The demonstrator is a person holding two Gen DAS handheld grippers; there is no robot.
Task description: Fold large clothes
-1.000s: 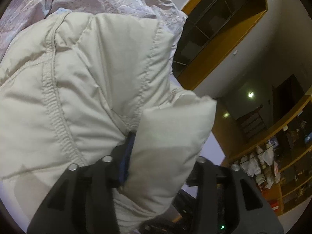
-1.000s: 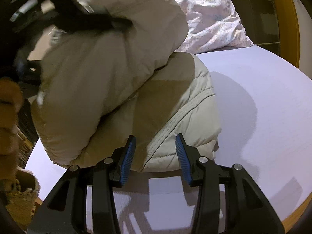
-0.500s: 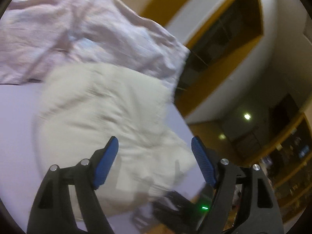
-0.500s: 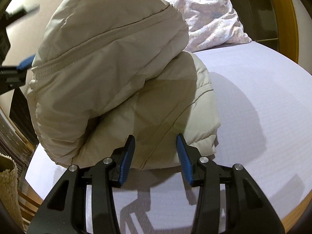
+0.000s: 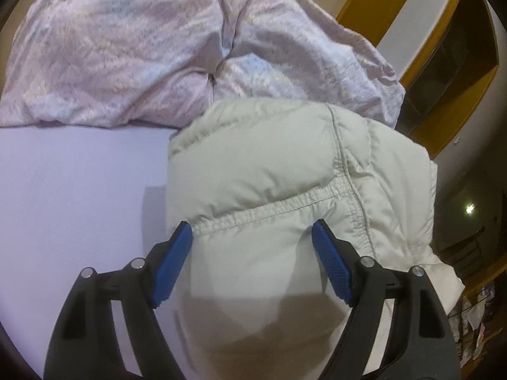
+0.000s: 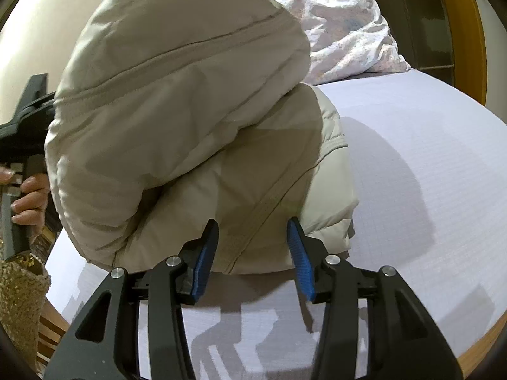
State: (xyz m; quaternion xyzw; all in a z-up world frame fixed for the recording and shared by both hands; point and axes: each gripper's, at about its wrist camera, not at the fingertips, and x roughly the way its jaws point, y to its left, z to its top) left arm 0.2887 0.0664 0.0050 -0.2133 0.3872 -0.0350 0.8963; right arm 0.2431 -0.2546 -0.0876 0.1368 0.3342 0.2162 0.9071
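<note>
no readable text, labels or signs

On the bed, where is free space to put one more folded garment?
Free: the lilac sheet between the beige jacket and the crumpled quilt, and the wide stretch on the jacket's other side. Crowded: the head end, under the quilt.

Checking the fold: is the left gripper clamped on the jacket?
No, the left gripper stands open around the jacket, its pads apart.

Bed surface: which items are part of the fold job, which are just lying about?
Job:
- beige puffer jacket, bunched on the lavender sheet
- left gripper, open
- right gripper, open

Lying about:
- crumpled pink floral bedding behind the jacket
- wooden shelving
</note>
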